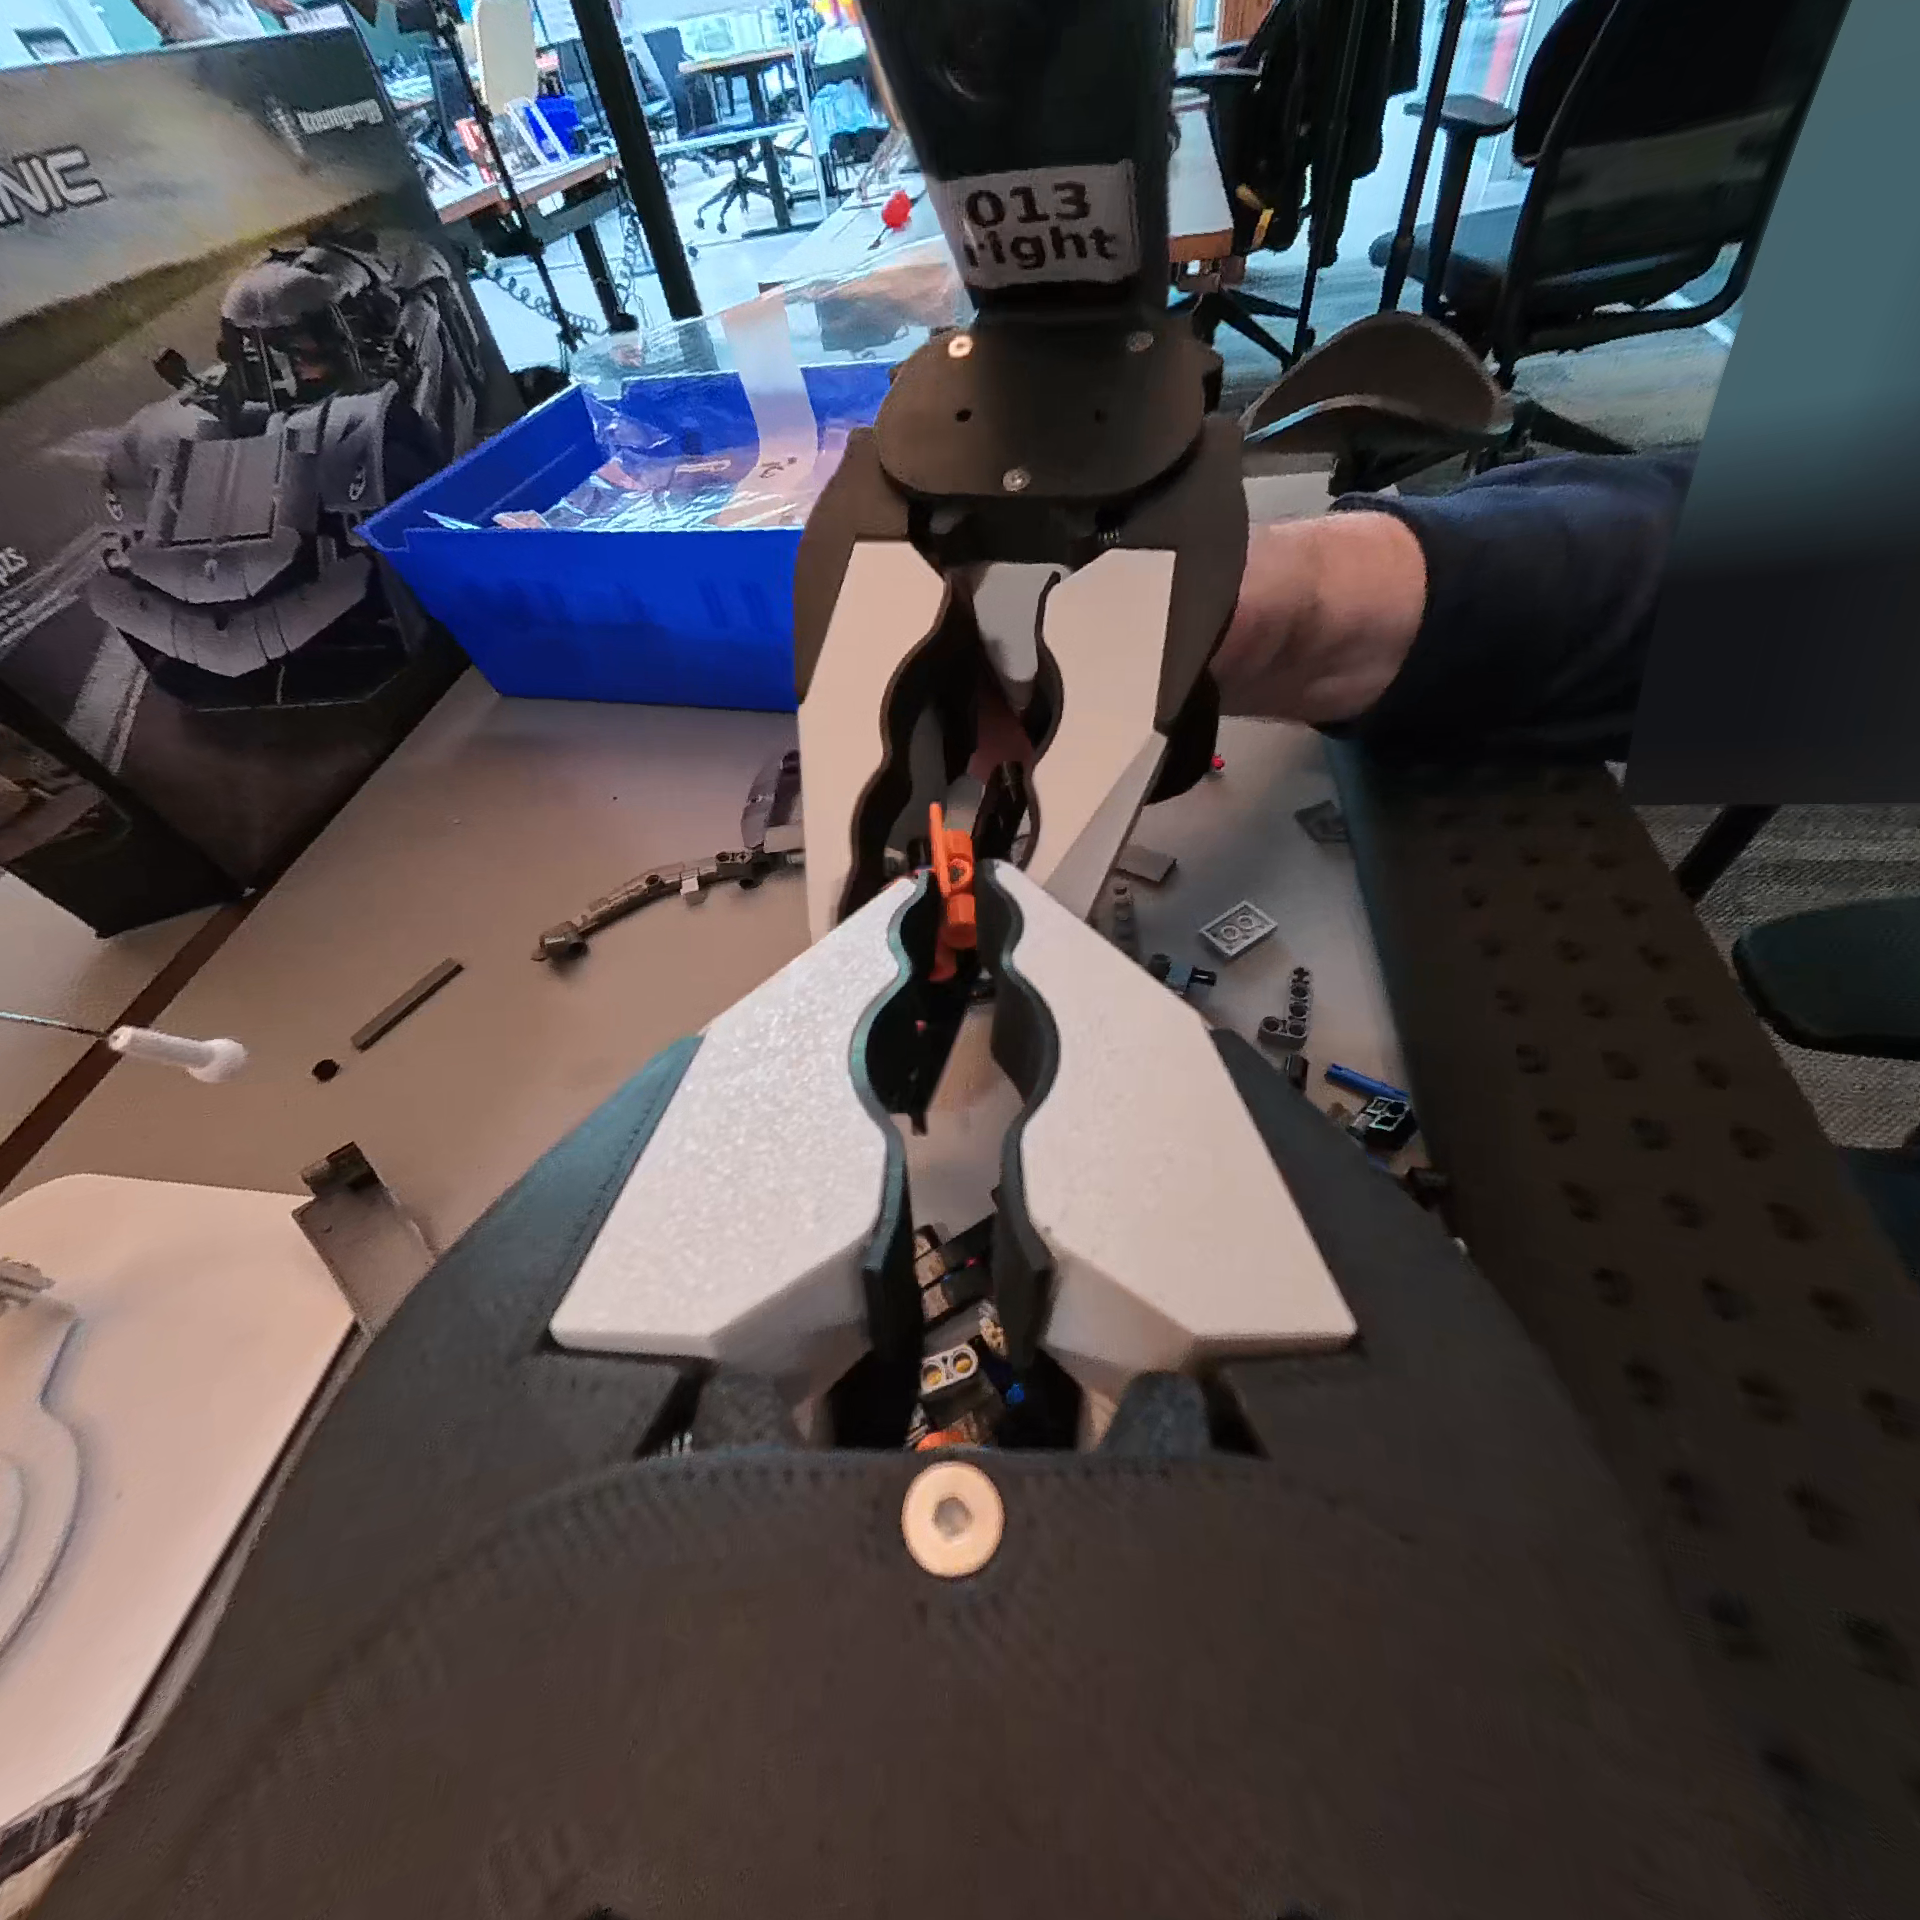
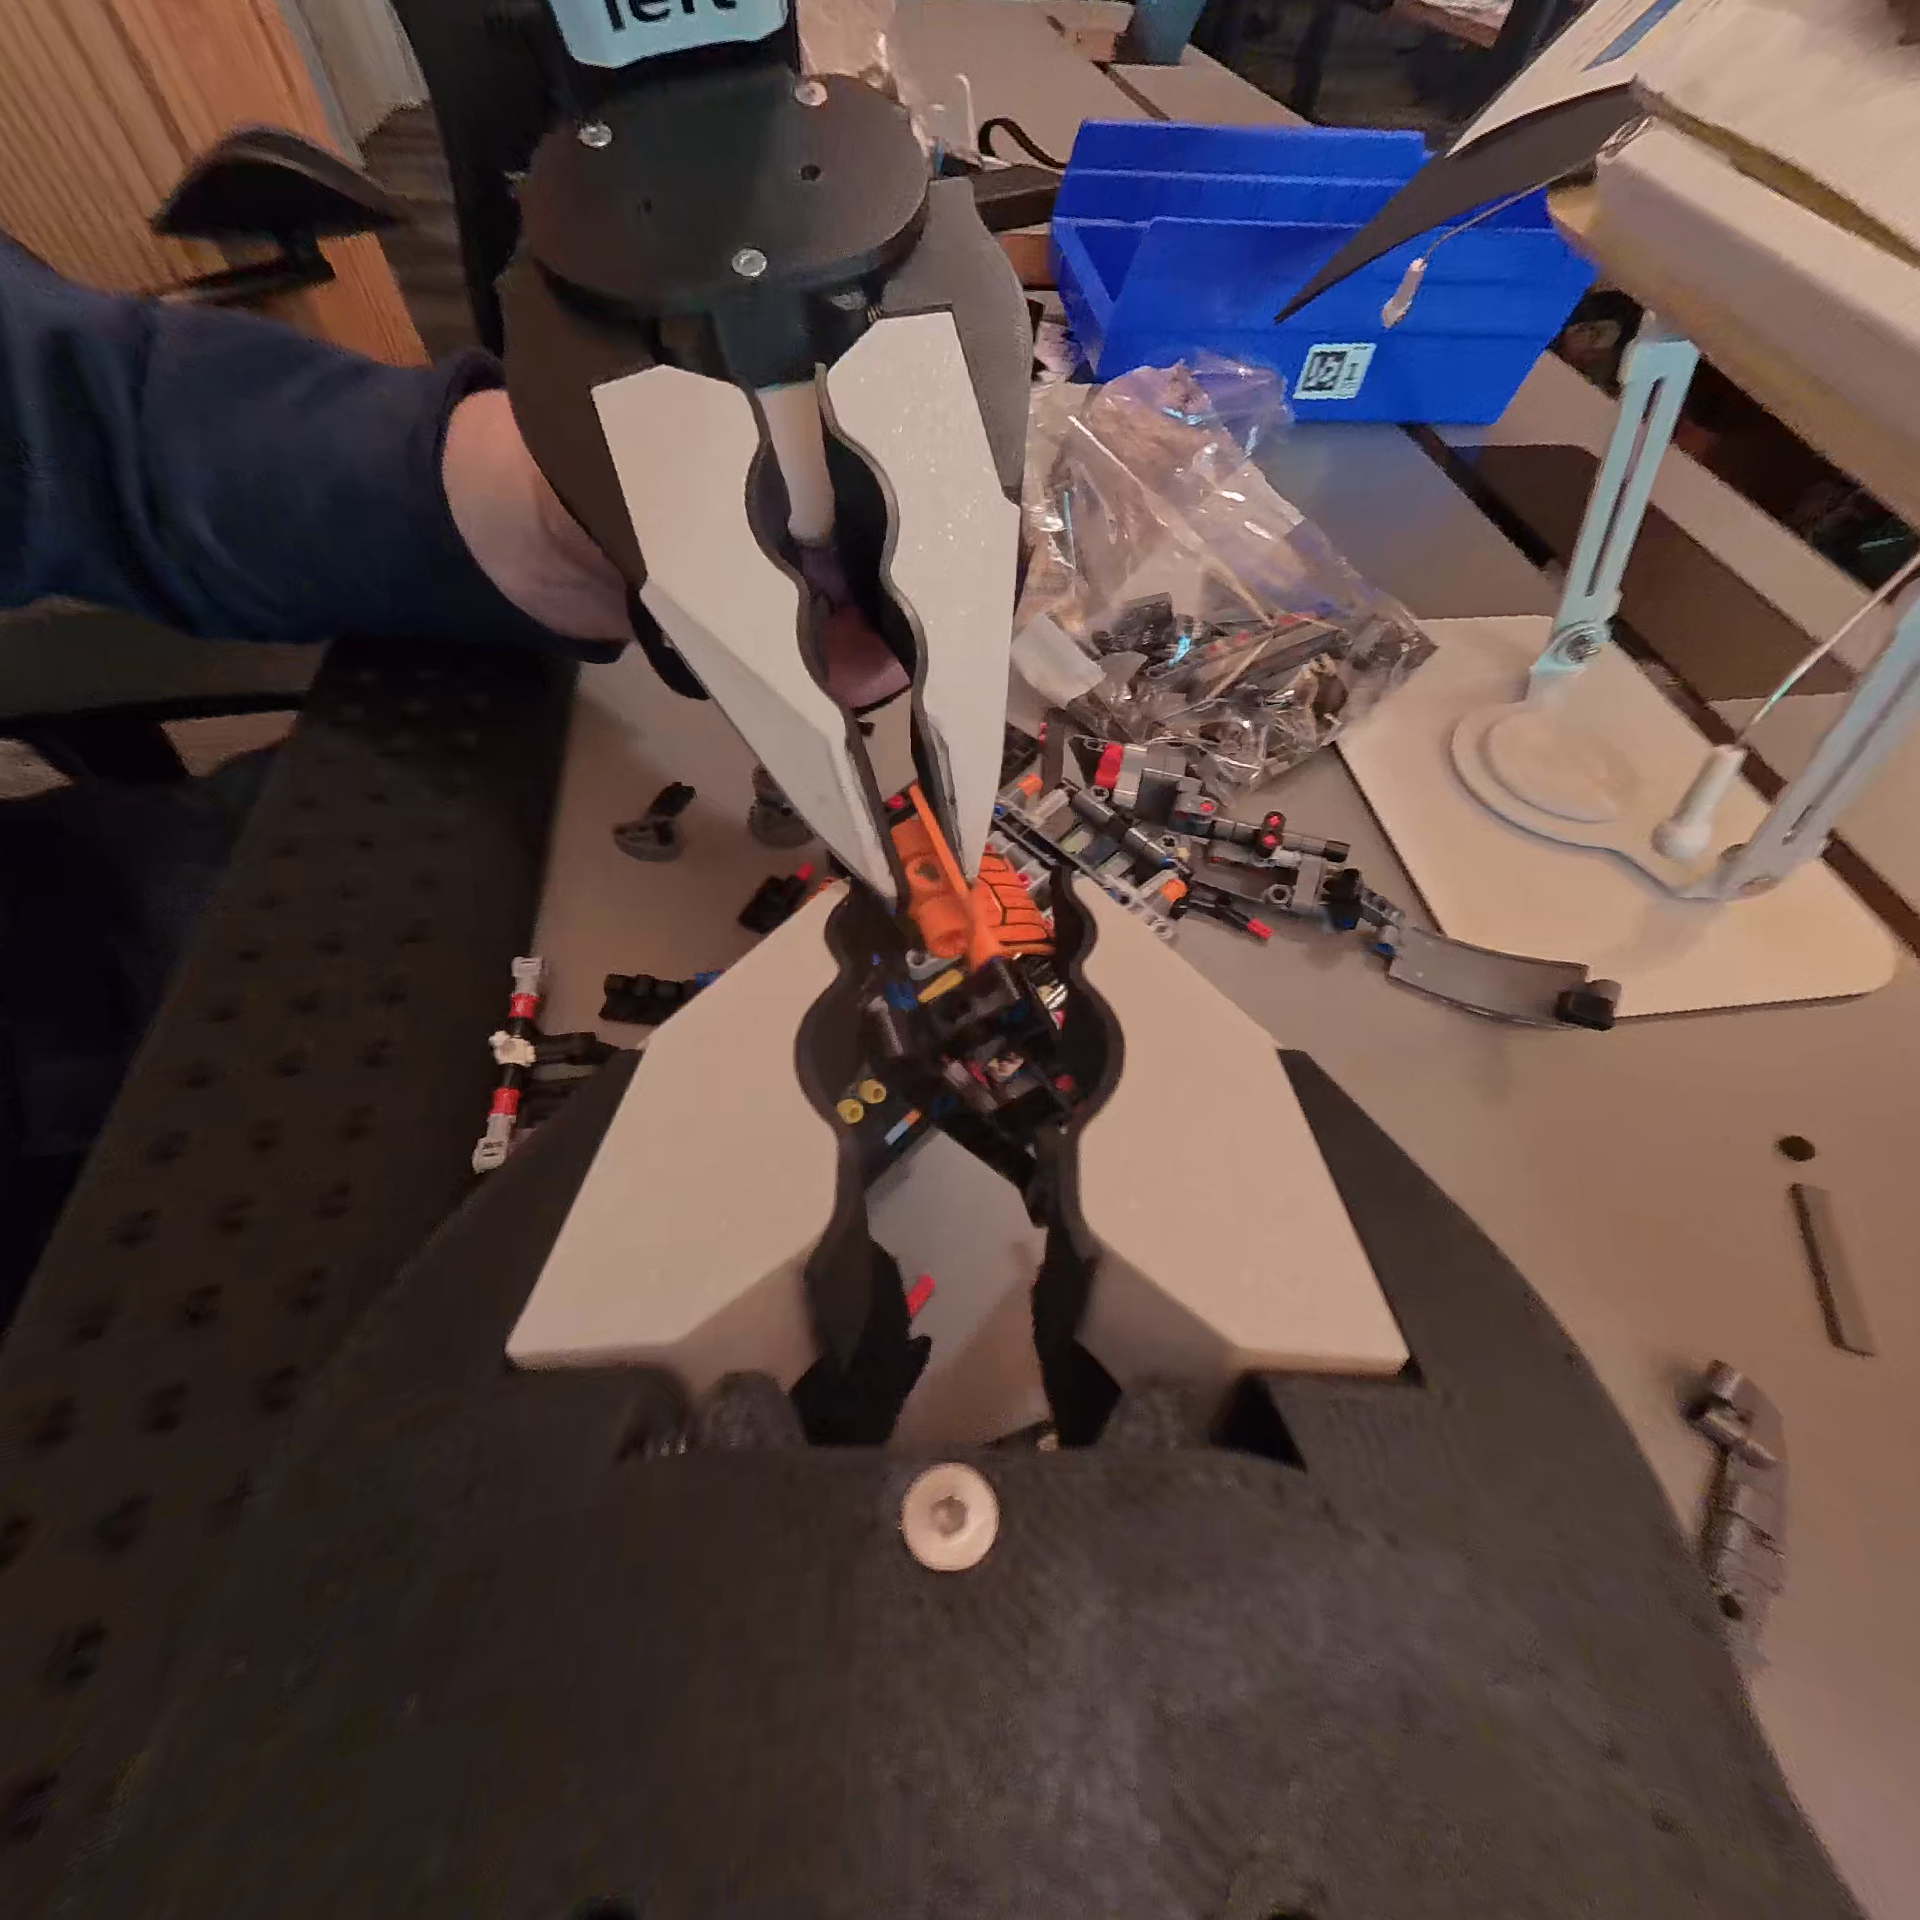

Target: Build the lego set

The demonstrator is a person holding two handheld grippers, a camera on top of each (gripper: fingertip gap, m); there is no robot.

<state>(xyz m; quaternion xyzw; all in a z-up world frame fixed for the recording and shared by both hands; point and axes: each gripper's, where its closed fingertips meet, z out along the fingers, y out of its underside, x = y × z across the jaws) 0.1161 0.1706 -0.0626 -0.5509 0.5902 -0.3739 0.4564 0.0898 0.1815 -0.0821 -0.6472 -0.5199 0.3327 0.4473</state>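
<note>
Meeting tip to tip above the grey table [image 2: 1455, 1195], the two grippers face each other with the work pinched between them. The left gripper [image 1: 951, 904] is nearly closed on a small orange plastic lego piece [image 1: 951, 894], a slim bar-like part standing roughly upright between its fingertips, long axis running along the fingers. The right gripper [image 2: 961, 925] is closed partway around a chunky black lego sub-assembly [image 2: 977, 1029] studded with red, blue and yellow pins, seated in the scalloped hollow of its jaws.

From the right wrist view, the orange piece [image 2: 935, 883] sits at the far top edge of that black assembly, touching or just short of an orange ribbed section [image 2: 1013, 909] already on it; which of the two cannot be told. The orange piece therefore lies straight ahead of both claws, on the line joining them, so the coming push probably runs along that shared axis.

Loose dark lego parts [image 2: 1195, 831] and a clear plastic bag of pieces [image 2: 1195, 561] lie beyond, near a blue plastic bin [image 2: 1330, 281].
</note>
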